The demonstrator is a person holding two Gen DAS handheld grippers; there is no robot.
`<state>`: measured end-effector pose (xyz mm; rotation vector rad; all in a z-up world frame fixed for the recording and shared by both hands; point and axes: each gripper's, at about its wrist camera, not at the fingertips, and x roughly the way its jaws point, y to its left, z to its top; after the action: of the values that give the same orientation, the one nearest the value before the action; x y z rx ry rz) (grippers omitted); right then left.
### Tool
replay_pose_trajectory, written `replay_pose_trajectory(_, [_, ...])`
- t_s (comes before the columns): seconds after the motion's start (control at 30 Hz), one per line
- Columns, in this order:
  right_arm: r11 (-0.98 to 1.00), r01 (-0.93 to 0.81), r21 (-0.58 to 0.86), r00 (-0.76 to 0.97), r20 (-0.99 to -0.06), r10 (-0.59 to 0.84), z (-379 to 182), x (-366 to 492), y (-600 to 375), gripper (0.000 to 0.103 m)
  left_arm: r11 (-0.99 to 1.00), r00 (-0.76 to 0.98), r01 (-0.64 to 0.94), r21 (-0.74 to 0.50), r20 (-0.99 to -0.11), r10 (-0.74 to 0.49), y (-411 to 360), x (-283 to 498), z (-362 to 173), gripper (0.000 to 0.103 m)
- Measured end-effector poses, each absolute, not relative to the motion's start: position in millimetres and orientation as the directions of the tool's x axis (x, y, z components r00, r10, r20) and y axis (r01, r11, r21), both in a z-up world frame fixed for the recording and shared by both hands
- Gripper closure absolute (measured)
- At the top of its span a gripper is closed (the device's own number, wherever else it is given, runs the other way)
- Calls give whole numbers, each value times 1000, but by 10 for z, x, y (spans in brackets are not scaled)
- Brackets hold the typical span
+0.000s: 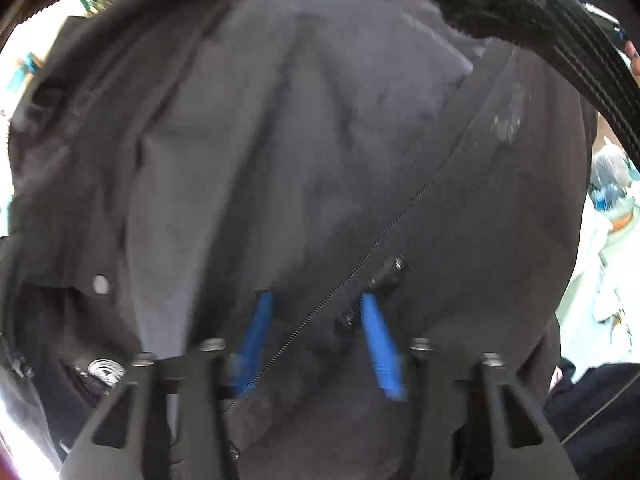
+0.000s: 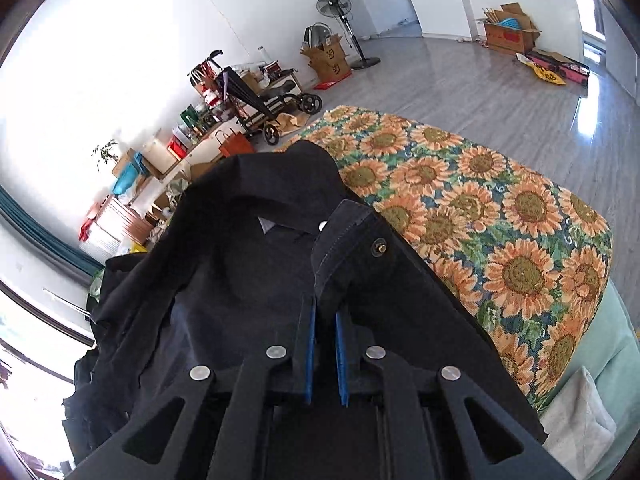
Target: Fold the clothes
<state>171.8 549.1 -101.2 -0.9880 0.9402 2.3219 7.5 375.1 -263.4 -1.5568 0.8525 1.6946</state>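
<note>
A dark jacket [image 1: 320,140] fills the left wrist view, its grey lining up and its zipper [image 1: 360,256] running slantwise. My left gripper [image 1: 316,298] points down at it, its blue fingers [image 1: 376,340] spread wide on either side of the zipper, pressing on nothing. In the right wrist view the same jacket [image 2: 224,280] lies partly on a sunflower-patterned cloth [image 2: 500,208]. My right gripper [image 2: 325,306] is shut on the jacket's front edge, just below a flap with a metal snap [image 2: 379,247], and holds that edge lifted.
A white cloth [image 2: 576,412] lies on a mint-green surface [image 2: 616,360] at the right. Beyond the sunflower cloth is grey floor with a standing fan [image 2: 334,8], a wheeled cart [image 2: 264,96] and cardboard boxes [image 2: 508,32] along the walls.
</note>
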Motion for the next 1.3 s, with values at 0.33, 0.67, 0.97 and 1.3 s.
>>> replay_pose_trajectory(0.33, [-677, -612, 409, -645, -753, 129, -1054, 1759, 5462, 94, -644, 31, -765, -6, -999, -27, 3708, -140, -2572, 81])
replay_pose_trajectory(0.67, [-693, -542, 476, -735, -667, 117, -676, 1849, 5393, 94, -738, -100, -675, -15, -989, 113, 3527, -541, -1899, 90])
replay_pose_trajectory(0.97, [-638, -669, 383, -586, -799, 135, -1289, 1155, 5709, 81, -753, -188, -632, 180, -979, -76, 3833, -604, -2565, 89])
replay_pose_trajectory(1.3, [-736, -545, 402, -644, -763, 60, -1239, 1337, 5340, 62, -813, -177, -567, 133, -983, -37, 3733, -686, -2585, 88])
